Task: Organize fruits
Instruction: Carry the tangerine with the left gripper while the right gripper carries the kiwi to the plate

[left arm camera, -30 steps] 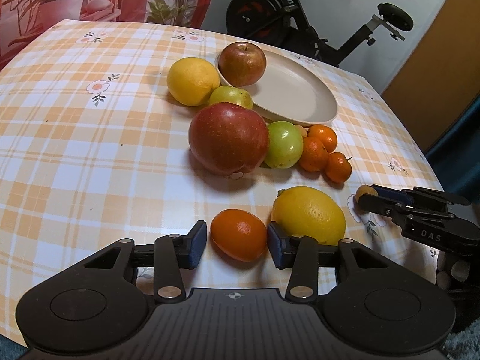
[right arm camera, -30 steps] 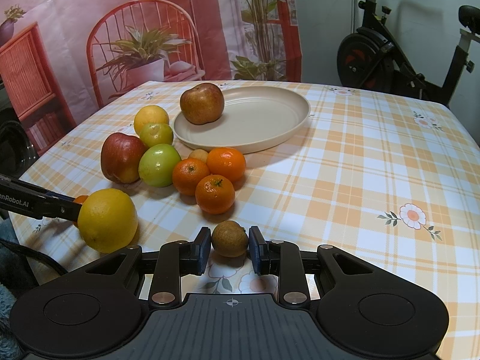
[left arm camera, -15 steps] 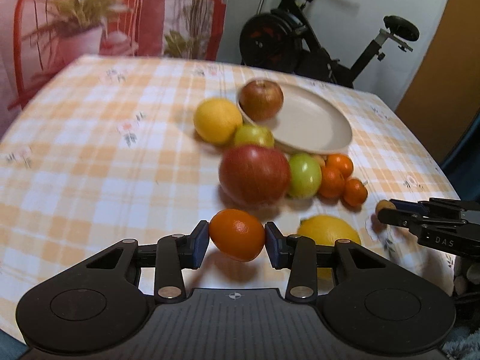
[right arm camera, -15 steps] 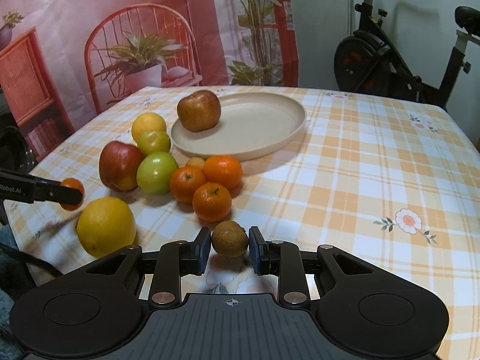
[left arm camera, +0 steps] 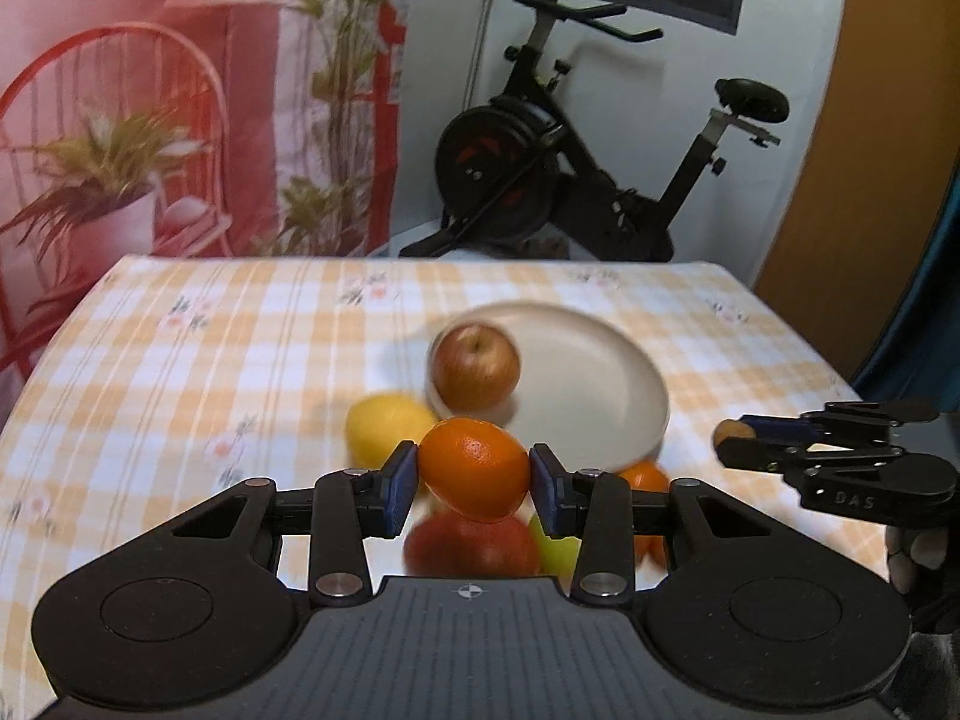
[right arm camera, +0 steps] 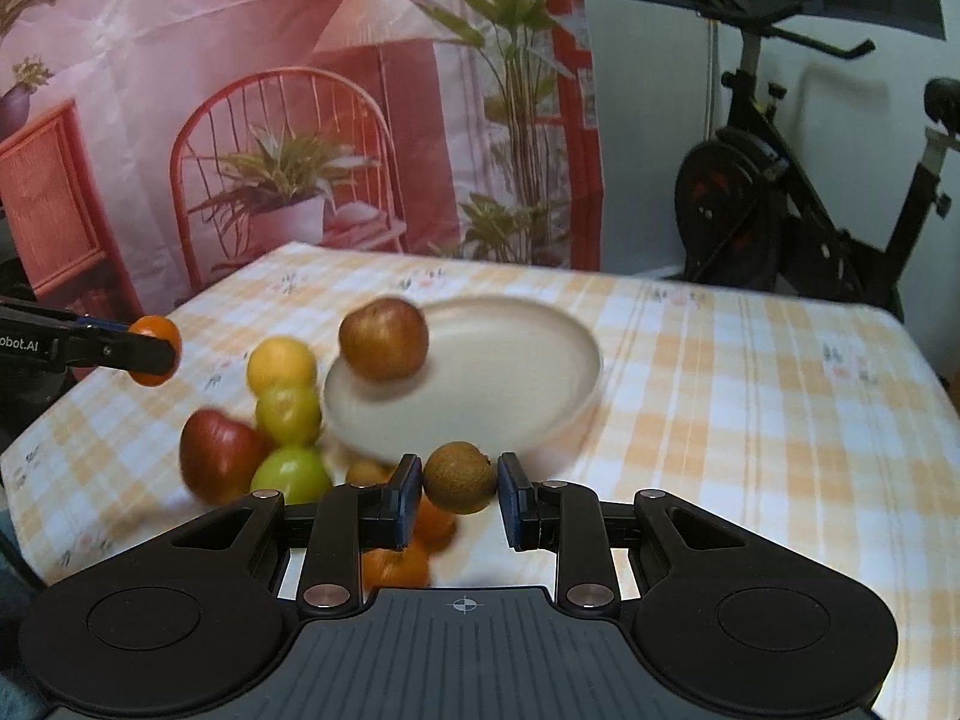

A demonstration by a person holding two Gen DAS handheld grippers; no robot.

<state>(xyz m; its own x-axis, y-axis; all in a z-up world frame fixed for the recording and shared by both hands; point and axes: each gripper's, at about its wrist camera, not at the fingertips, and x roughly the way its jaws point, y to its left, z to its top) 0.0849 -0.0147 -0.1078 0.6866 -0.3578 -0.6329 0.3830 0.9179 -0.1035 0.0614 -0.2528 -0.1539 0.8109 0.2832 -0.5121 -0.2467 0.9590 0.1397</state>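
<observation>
While your left gripper (left arm camera: 473,481) clamps its blue pads on the smooth, slightly oval orange mandarin (left arm camera: 474,468), long axis running pad to pad, you carry it clear of the orange-checked tablecloth (left arm camera: 180,360), above the blurred fruit pile. To the right, your right gripper (right arm camera: 459,491) is closed to a narrow gap on the small, rough-skinned brown round fruit (right arm camera: 460,477), held in the air just before the shallow round beige plate (right arm camera: 528,384) where a reddish-brown apple (right arm camera: 384,338) sits at the left rim.

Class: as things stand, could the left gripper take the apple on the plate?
Probably not: the left gripper is shut on an orange, so its jaws are full, though nothing blocks the apple on the plate.
</observation>
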